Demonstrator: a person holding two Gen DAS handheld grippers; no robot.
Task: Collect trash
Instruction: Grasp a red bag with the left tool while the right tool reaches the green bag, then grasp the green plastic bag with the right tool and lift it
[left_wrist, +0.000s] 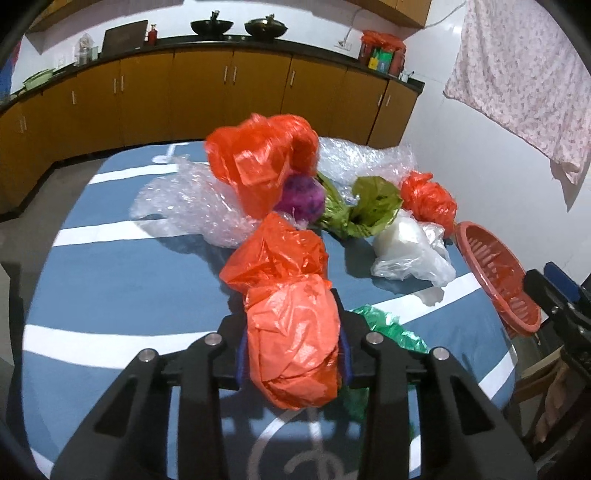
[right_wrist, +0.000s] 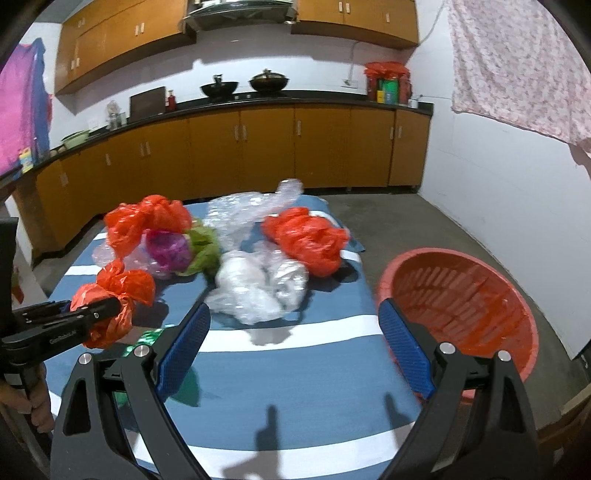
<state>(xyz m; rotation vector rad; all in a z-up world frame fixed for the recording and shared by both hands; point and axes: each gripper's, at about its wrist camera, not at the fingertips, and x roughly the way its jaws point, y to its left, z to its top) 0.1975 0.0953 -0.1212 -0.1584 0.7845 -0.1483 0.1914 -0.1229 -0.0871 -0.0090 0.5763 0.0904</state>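
Observation:
My left gripper (left_wrist: 291, 347) is shut on a crumpled orange plastic bag (left_wrist: 295, 332), which fills the gap between its blue pads. The right wrist view shows the same gripper (right_wrist: 110, 308) at the left, holding that orange bag (right_wrist: 122, 284) just above the table. My right gripper (right_wrist: 293, 308) stands wide open over the striped blue tablecloth (right_wrist: 295, 369) with nothing between its fingers. A clear white bag (right_wrist: 258, 291) lies just beyond it. A red slotted basket (right_wrist: 461, 291) sits tilted at the table's right edge, next to the right finger.
More trash lies on the table: bubble wrap (left_wrist: 192, 203), two more orange bags (left_wrist: 258, 162) (left_wrist: 428, 199), a purple lump (left_wrist: 301, 197), an olive-green bag (left_wrist: 369, 206) and a green bag (left_wrist: 391, 325) near the front. Cabinets (right_wrist: 258, 147) line the back; a cloth (right_wrist: 517, 66) hangs at right.

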